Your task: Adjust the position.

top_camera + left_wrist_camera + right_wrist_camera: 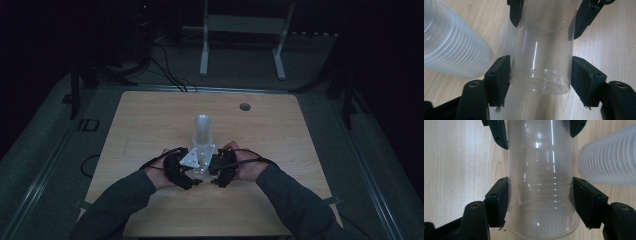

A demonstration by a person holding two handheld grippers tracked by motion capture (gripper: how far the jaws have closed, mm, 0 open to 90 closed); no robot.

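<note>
A short nest of clear plastic cups (541,60) lies level between my two grippers, which face each other near the table's front middle. My left gripper (541,75) is shut on the smooth base end, both pads against the wall. At the far ribbed end are the right gripper's fingers (584,17). My right gripper (540,195) is shut on the rim end of the nest (540,170), squeezing it slightly, with the left gripper's fingers (499,135) beyond. In the high view the left gripper (192,181) and right gripper (220,181) meet just in front of a tall upright cup stack (202,131).
The tall stack of cups (454,50) (609,160) stands close beside the held cups. The wooden table (150,125) has a round cable hole (244,106) at the back right. A white frame (240,45) and cables lie on the dark floor behind.
</note>
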